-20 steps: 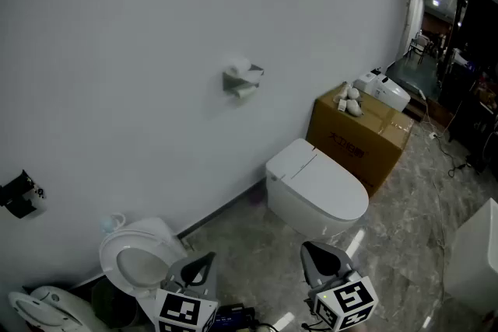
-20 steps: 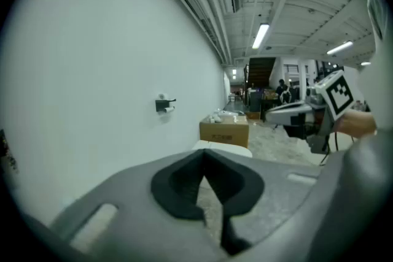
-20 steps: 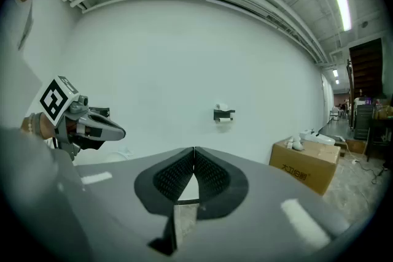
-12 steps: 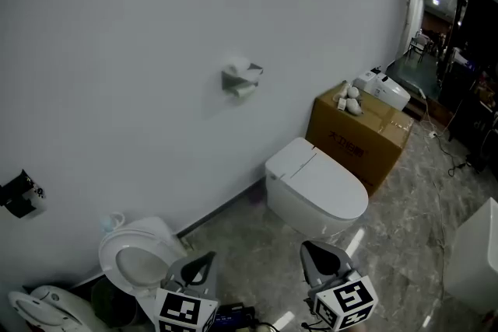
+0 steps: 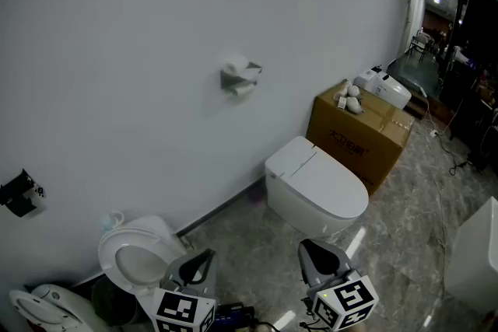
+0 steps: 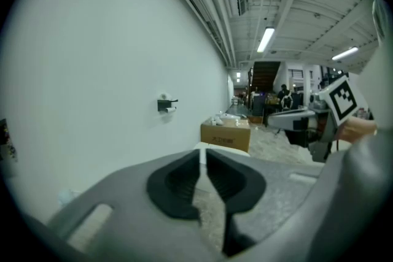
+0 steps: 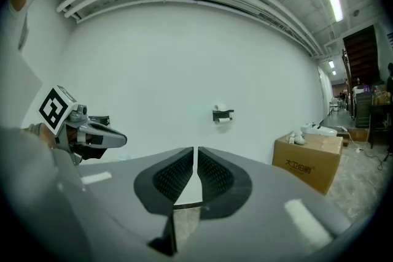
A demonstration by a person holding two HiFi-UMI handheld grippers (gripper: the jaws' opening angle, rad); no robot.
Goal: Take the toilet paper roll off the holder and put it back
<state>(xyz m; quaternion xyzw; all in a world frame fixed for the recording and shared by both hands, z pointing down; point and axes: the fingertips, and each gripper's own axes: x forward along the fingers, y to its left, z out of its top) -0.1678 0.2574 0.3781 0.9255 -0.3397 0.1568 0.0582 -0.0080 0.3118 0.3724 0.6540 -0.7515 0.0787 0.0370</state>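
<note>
High on the white wall [image 5: 117,50], well above the floor [image 5: 405,198]: toilet paper roll [image 5: 243,89], hanging under its dark holder [image 5: 233,79]. Sits untouched, well apart from both grippers. Down by the floor's near edge: left gripper [image 5: 204,259] and right gripper [image 5: 313,249], side by side, pointing toward the wall. On the left one, fingers [image 6: 178,184] clenched, pads meeting, nothing between. On the right one, fingers [image 7: 172,178] likewise clenched on nothing. Between wall and grippers, on the floor: closed white toilet [image 5: 315,186], cardboard box [image 5: 359,134] just beside it, open toilet [image 5: 140,260] toward the left corner.
</note>
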